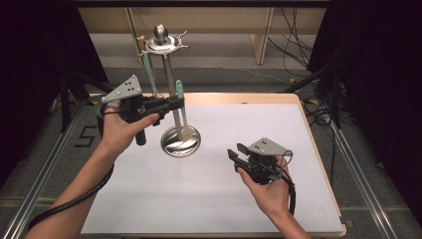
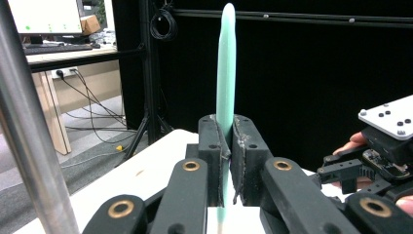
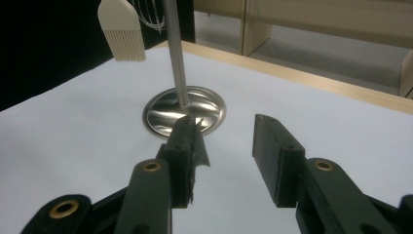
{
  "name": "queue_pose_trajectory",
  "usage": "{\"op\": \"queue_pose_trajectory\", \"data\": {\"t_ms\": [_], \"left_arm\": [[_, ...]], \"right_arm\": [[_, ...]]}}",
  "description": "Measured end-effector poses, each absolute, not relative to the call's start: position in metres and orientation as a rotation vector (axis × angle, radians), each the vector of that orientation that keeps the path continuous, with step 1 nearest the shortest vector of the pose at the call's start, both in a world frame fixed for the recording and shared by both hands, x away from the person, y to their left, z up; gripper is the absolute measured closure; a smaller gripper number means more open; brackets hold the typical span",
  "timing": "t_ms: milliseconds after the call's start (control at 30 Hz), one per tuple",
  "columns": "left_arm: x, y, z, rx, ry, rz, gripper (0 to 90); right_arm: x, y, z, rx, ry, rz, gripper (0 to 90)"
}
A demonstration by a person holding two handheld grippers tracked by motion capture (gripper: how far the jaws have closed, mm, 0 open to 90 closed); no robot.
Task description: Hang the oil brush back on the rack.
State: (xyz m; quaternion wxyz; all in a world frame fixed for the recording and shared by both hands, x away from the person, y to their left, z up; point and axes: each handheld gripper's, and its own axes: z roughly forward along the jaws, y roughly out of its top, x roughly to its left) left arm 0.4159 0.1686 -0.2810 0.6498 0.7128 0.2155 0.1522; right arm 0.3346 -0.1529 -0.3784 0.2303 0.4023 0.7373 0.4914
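Observation:
A steel stand with a round base (image 1: 180,142) and a tall pole (image 1: 169,74) rises from the white mat; a green-handled tool (image 1: 148,69) hangs from its hooked top (image 1: 163,42). My left gripper (image 1: 178,103) is shut on the mint-green handle (image 1: 180,90) of another utensil, held upright right beside the pole. In the left gripper view the handle (image 2: 225,73) stands clamped in my left gripper (image 2: 226,146), with the pole (image 2: 24,122) at the left. My right gripper (image 1: 239,154) hovers open over the mat, right of the base; in its own view the right gripper (image 3: 224,146) faces the base (image 3: 185,114) with nothing between its jaws.
A cream brush (image 3: 122,29) hangs near the pole (image 3: 175,48) in the right gripper view. The white mat (image 1: 224,209) covers a wood-edged table (image 1: 318,149). Cables and metal rails lie on the floor around it. Wooden furniture stands behind the stand.

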Motion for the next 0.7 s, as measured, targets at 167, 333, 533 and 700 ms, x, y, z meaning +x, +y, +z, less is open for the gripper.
{"op": "queue_pose_trajectory", "data": {"t_ms": [167, 333, 533, 700], "left_arm": [[0.418, 0.171, -0.277, 1.616, 0.484, 0.353, 83.0], [0.419, 0.172, -0.273, 1.619, 0.488, 0.356, 83.0], [0.42, 0.174, -0.269, 1.617, 0.487, 0.356, 83.0], [0.422, 0.176, -0.267, 1.618, 0.484, 0.357, 83.0]], "right_arm": [[0.335, -0.155, -0.382, 1.098, 2.02, 1.335, 60.9], [0.334, -0.157, -0.382, 1.11, 2.062, 1.332, 60.8], [0.334, -0.156, -0.383, 1.107, 2.026, 1.348, 60.8], [0.335, -0.158, -0.383, 1.12, 2.066, 1.327, 60.8]]}}
